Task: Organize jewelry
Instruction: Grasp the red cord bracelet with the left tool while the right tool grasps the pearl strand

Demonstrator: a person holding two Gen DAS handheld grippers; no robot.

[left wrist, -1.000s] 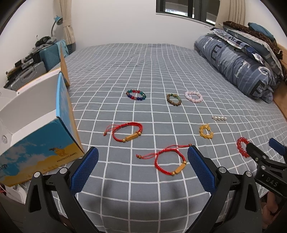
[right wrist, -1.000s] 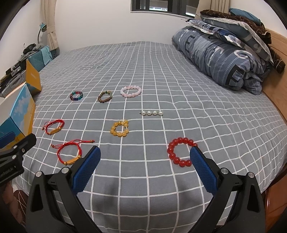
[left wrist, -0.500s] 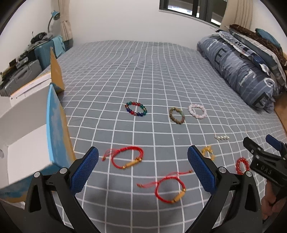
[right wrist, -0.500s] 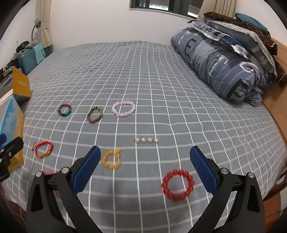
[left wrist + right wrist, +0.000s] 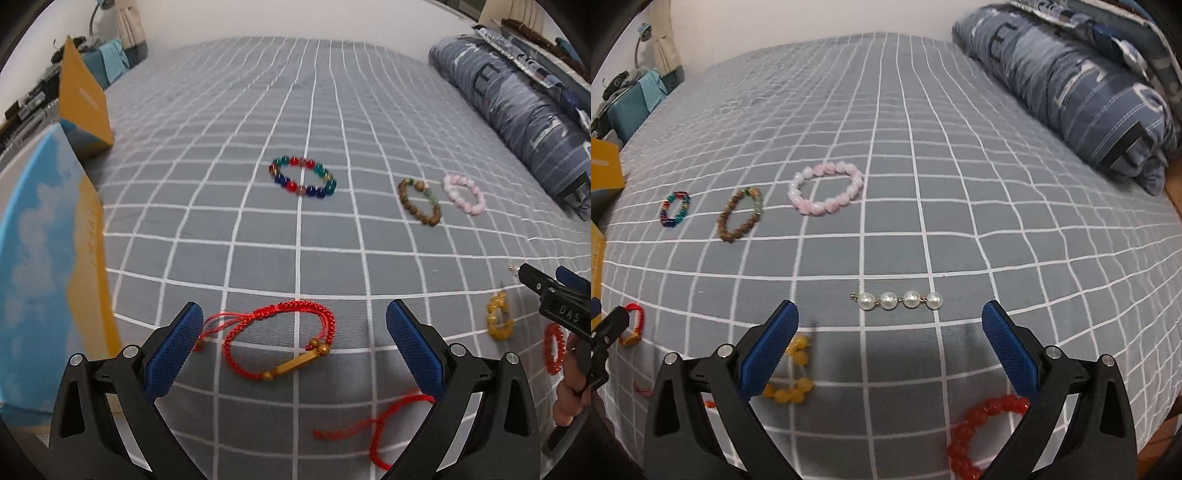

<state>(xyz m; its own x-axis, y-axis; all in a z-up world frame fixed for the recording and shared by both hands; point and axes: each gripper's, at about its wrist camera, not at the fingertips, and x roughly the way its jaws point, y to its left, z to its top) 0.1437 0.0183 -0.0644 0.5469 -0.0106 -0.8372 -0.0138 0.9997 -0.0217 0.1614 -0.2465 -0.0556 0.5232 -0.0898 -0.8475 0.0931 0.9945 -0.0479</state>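
Red cord bracelet [image 5: 280,338] sits between my spread left gripper [image 5: 294,325]; pearl strand [image 5: 897,300] lies at 12 o'clock of my equally spread right gripper [image 5: 890,326], ready for pickup.

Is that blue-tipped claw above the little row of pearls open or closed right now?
Open. The right gripper has its two blue fingers spread wide apart and holds nothing; the pearl strand lies on the bedspread just ahead.

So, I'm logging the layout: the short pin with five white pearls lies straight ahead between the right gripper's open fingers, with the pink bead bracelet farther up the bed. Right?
Not quite: the right wrist view shows four white pearls on the short pearl pin, not five. It does lie ahead between the open fingers of the right gripper, with the pink bead bracelet farther up the grey checked bed.
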